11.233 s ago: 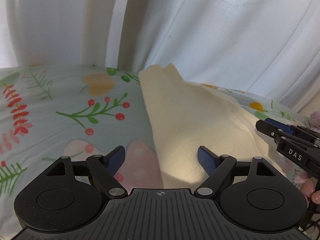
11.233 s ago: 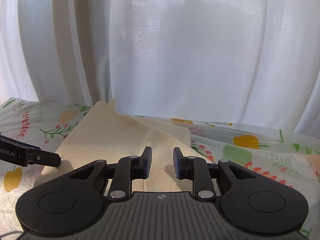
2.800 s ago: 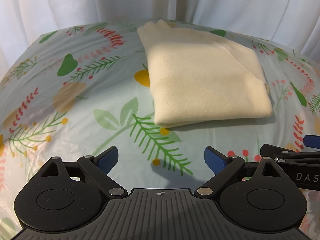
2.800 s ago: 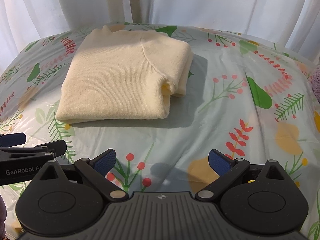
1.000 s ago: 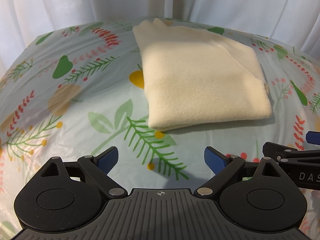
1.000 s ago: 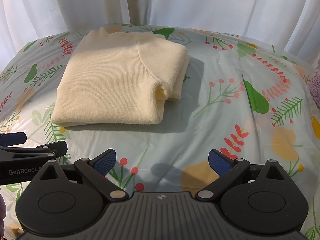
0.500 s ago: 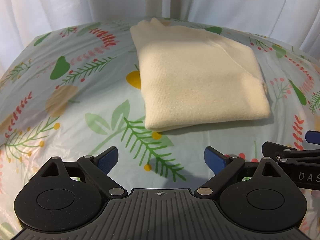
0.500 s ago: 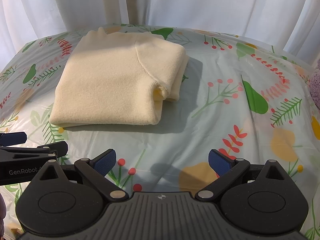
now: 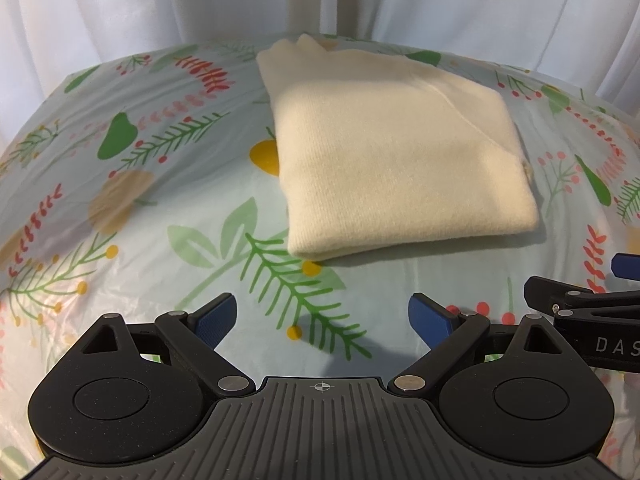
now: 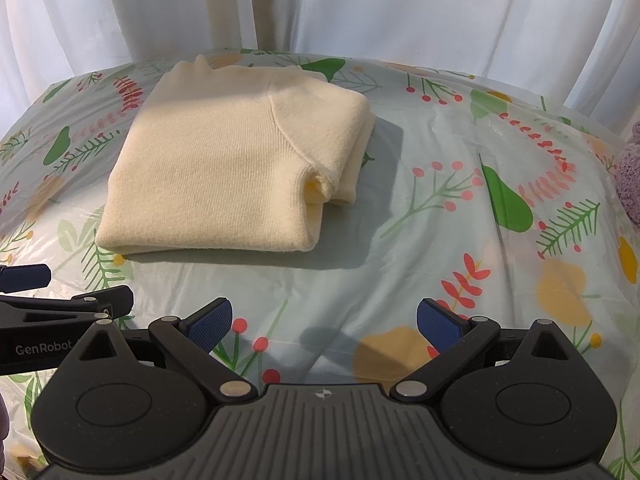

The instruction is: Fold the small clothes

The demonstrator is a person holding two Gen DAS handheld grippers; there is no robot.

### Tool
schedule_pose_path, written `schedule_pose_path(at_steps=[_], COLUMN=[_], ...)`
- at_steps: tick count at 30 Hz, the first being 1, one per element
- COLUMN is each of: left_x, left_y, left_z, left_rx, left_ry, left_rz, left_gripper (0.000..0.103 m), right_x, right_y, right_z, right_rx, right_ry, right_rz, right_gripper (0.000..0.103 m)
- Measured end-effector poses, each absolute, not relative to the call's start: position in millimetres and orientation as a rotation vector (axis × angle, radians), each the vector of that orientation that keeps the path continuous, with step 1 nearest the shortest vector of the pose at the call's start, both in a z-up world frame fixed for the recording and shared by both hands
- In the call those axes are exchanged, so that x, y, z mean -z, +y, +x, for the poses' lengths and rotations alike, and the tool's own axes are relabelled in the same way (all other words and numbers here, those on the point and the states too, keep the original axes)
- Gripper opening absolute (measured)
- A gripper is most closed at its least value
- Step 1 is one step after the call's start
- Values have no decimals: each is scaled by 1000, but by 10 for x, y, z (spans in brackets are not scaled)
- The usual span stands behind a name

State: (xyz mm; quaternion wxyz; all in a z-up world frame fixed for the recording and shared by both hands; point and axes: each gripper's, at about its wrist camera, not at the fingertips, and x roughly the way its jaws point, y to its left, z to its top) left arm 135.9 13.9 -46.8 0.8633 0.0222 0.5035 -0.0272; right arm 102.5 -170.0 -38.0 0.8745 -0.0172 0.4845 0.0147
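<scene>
2 claws, left claw [image 9: 322,314] and right claw [image 10: 324,320], are held apart, empty; folded cream sweater [image 10: 236,164] is laid at 12 o'clock on floral tabletop [image 10: 440,240].

backdrop: white curtain [image 10: 400,8] | surface: floral tablecloth [image 10: 460,240] | light: soft daylight

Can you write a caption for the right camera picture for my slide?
Open right gripper hovers over a floral tablecloth, near a folded cream sweater.

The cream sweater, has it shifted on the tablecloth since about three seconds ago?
No. The sweater covers the same yellow fruit print on the tablecloth; only the camera's framing changed.
</scene>
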Motion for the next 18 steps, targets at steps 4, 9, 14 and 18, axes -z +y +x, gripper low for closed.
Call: schedule_pose_path(at_steps=[4,9,14,18], left_x=[489,500,499,509], left_y=[122,116,123,121], left_z=[1356,1358,1370,1378], left_rx=[69,65,64,65], left_ry=[1065,1065,1067,1074], left_rz=[59,72,67,69], left_gripper=[96,96,96,96], right_x=[377,370,365,365], right_y=[-1702,-1705,-1702,-1712], right_z=[1029,1033,1038,1044], right_rx=[-29,-28,-28,-27], right_ry=[1012,1008,1007,1007], right_rz=[-38,-46,-54,-52], right_gripper=[99,99,99,99])
